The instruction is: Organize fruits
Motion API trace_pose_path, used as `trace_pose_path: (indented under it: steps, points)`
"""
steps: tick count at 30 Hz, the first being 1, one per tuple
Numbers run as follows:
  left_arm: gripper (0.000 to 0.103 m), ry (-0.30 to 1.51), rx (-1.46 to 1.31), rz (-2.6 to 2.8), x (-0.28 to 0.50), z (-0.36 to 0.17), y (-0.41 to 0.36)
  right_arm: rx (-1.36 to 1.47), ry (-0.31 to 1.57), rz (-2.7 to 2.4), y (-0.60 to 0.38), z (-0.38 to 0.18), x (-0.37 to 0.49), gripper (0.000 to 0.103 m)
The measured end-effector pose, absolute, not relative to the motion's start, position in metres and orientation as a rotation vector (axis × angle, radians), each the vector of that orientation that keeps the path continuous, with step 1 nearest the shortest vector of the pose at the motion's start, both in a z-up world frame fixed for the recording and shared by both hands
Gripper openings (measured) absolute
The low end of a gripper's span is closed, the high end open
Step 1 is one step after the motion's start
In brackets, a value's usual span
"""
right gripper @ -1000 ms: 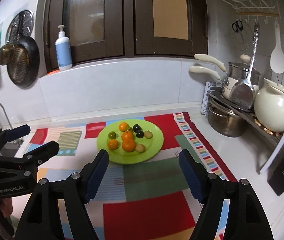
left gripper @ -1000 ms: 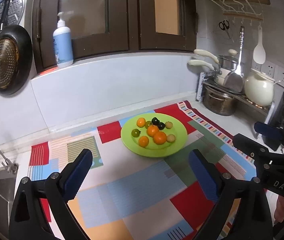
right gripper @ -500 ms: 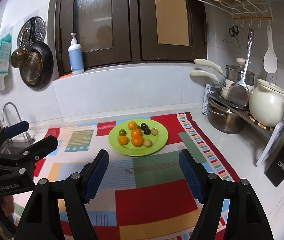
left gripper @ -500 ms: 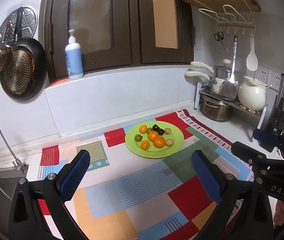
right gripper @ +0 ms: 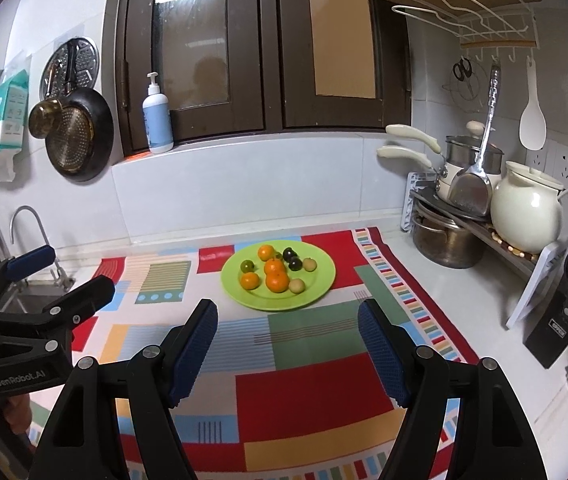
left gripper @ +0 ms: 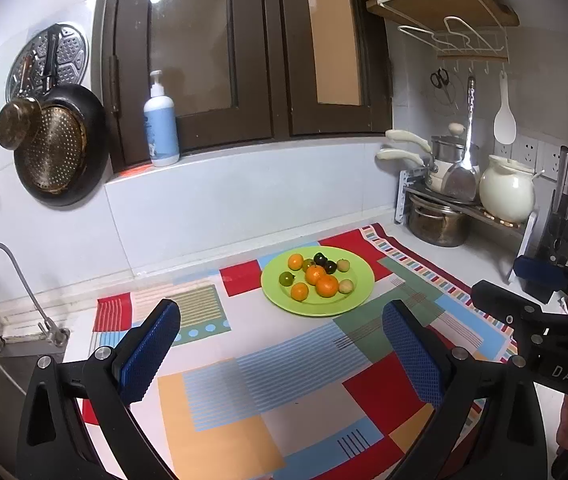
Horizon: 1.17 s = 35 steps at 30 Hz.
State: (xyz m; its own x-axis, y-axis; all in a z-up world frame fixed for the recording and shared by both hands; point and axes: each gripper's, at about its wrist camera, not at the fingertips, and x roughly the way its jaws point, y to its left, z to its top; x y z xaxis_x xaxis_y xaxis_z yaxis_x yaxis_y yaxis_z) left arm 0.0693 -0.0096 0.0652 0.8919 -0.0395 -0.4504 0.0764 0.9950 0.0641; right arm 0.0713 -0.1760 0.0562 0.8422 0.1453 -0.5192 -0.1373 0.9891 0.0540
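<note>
A green plate (left gripper: 358,296) (right gripper: 320,284) sits on a colourful patchwork mat (left gripper: 284,368) (right gripper: 308,376) on the counter. It holds several small fruits: orange mandarins (left gripper: 327,285) (right gripper: 277,281), dark plums (left gripper: 320,258) (right gripper: 295,264), a green fruit (left gripper: 286,279) (right gripper: 247,266) and pale ones (left gripper: 346,286) (right gripper: 297,285). My left gripper (left gripper: 280,344) is open and empty, well short of the plate. My right gripper (right gripper: 288,340) is open and empty, also short of the plate. Each gripper shows in the other's view, the left (right gripper: 44,280) and the right (left gripper: 524,284).
A sink with a tap (left gripper: 12,292) (right gripper: 32,236) lies at the left. A rack with pots (left gripper: 440,220) (right gripper: 448,240) and a white jar (left gripper: 508,192) (right gripper: 528,216) stands at the right, beside a knife block (right gripper: 564,312). A pan (left gripper: 60,148) hangs on the wall. A soap bottle (left gripper: 161,128) stands on the sill.
Both grippers have pulled back and up from the plate, so it looks smaller and more of the mat and kitchen shows. Both stay open and empty.
</note>
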Motion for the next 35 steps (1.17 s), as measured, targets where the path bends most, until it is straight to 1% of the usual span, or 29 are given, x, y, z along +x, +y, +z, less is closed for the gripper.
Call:
trace_pose_path:
  steps: [35]
  points:
    - [0.103,0.478,0.084,-0.075,0.079,0.062,-0.007,0.022,0.566,0.13,-0.173,0.054,0.071,0.073]
